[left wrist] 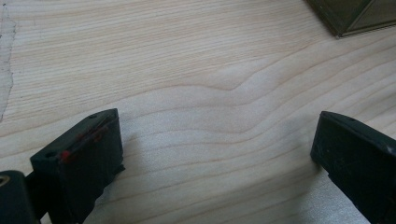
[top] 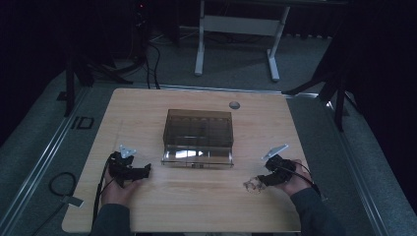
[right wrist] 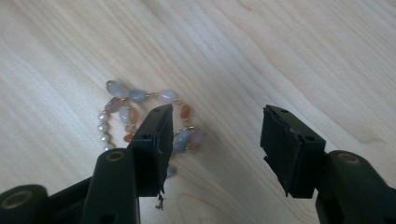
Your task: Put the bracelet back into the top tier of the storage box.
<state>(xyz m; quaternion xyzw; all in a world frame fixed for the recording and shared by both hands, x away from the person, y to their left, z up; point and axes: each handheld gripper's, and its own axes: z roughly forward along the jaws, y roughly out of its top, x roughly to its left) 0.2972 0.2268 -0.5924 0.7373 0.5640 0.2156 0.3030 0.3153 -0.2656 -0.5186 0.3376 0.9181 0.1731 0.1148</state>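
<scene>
Right gripper (right wrist: 215,140), jaws apart, hangs over the bracelet (right wrist: 140,116), beads at ten o'clock (mostly outside the gap); closing risks pinching desk (top: 147,113). Left gripper (left wrist: 215,154) gapes empty.

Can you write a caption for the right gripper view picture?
Open right gripper above a beaded bracelet lying on the wooden table.

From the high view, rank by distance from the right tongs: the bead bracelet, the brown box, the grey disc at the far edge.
1. Bead bracelet, right at the right tongs, on their left.
2. Brown box, table centre.
3. Grey disc, far edge behind the box.
</scene>
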